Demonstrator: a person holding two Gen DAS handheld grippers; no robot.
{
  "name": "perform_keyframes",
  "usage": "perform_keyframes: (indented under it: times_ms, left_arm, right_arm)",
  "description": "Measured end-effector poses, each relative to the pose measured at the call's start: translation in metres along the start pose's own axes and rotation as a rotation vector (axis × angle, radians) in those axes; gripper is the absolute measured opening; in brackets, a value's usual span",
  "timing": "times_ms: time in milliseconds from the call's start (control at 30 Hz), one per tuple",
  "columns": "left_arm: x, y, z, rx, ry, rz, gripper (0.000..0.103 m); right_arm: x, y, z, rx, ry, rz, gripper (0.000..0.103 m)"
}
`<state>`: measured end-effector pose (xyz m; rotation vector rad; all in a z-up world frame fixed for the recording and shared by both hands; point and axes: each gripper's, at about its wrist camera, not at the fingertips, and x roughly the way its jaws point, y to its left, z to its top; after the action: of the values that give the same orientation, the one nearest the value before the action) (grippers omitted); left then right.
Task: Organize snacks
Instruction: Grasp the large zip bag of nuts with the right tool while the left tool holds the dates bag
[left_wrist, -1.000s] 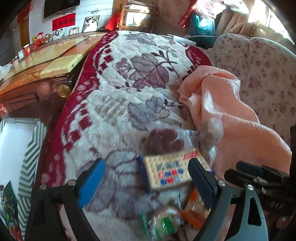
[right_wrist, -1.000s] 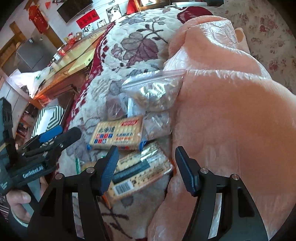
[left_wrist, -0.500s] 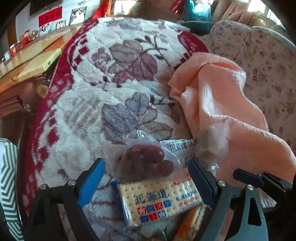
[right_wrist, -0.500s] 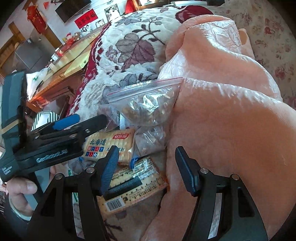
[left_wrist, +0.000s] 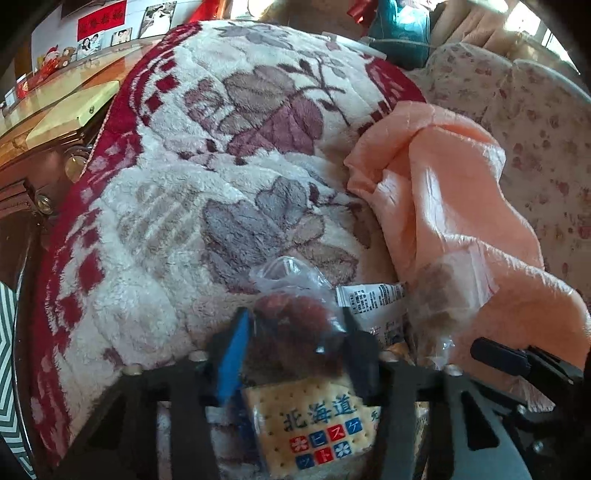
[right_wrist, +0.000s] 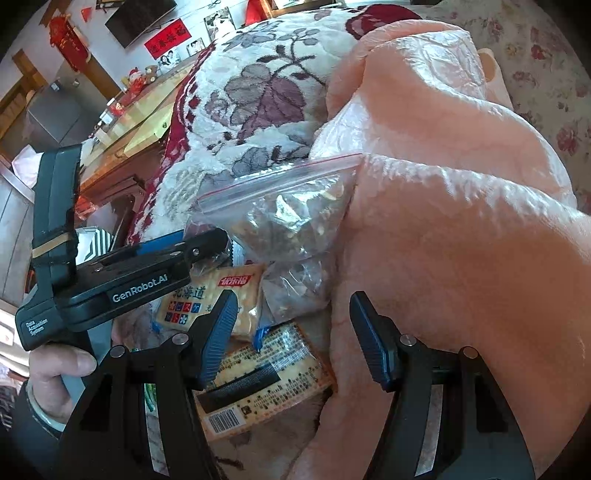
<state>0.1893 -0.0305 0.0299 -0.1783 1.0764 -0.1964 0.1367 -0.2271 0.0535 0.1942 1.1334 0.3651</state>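
Snack packs lie in a heap on a floral plush blanket (left_wrist: 184, 184). My left gripper (left_wrist: 295, 332) is closing, and its pads press on both sides of a clear bag of dark red fruit (left_wrist: 295, 317). A cracker pack with blue and red squares (left_wrist: 317, 421) lies just under it. In the right wrist view my right gripper (right_wrist: 291, 299) stands open with nothing between its fingers. It hovers over an orange biscuit pack with a barcode (right_wrist: 266, 376), with the cracker pack (right_wrist: 207, 295) to its left. A zip bag of seeds (right_wrist: 291, 214) leans on the peach blanket (right_wrist: 461, 221).
A white sachet (left_wrist: 373, 299) and a small clear bag (left_wrist: 439, 295) lie right of the fruit bag. The bunched peach blanket (left_wrist: 443, 206) borders the heap on the right. A wooden table (left_wrist: 55, 103) stands to the left, and a floral sofa back (left_wrist: 535, 129) rises behind.
My left gripper moved forward and down over the bag of red fruit, and its jaws closed in from wide apart onto the bag. The right gripper has hardly moved.
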Motion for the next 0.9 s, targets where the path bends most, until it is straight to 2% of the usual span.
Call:
perform_keyframes:
  times_ms: [67,133,267,433,500,533,567,667,900]
  left_arm:
    - [-0.006,0.003,0.001,-0.004,-0.008,-0.009,0.027]
    - [-0.011,0.003,-0.001,0.017,-0.019,-0.006,0.022]
    - [-0.012,0.002,-0.004,0.043,-0.019,-0.006,0.021]
    - [-0.017,0.01,-0.005,0.02,-0.018,-0.032,0.02]
    - [-0.02,0.015,-0.007,0.01,-0.022,-0.031,0.02]
    - [-0.021,0.018,-0.008,0.002,-0.022,-0.04,0.02]
    - [-0.023,0.022,-0.008,-0.007,-0.023,-0.043,0.02]
    - [-0.031,0.031,-0.011,-0.034,-0.035,-0.047,0.02]
    - [-0.054,0.034,-0.021,-0.034,-0.077,-0.023,0.02]
  right_arm:
    - [0.001,0.001,0.002,-0.001,-0.008,0.004,0.063]
    - [0.004,0.003,0.006,-0.003,-0.015,0.006,0.066]
    - [0.012,0.004,0.015,-0.004,-0.033,-0.007,0.066]
    - [0.03,-0.001,0.027,-0.002,-0.028,-0.038,0.066]
    - [0.038,-0.006,0.029,0.008,-0.017,-0.007,0.066]
    - [0.04,-0.007,0.029,0.013,-0.018,0.012,0.064]
    - [0.041,-0.009,0.028,0.019,-0.019,0.027,0.053]
    - [0.039,-0.008,0.024,0.005,-0.035,0.046,0.04]
    - [0.013,0.01,0.025,-0.063,-0.085,0.08,0.034]
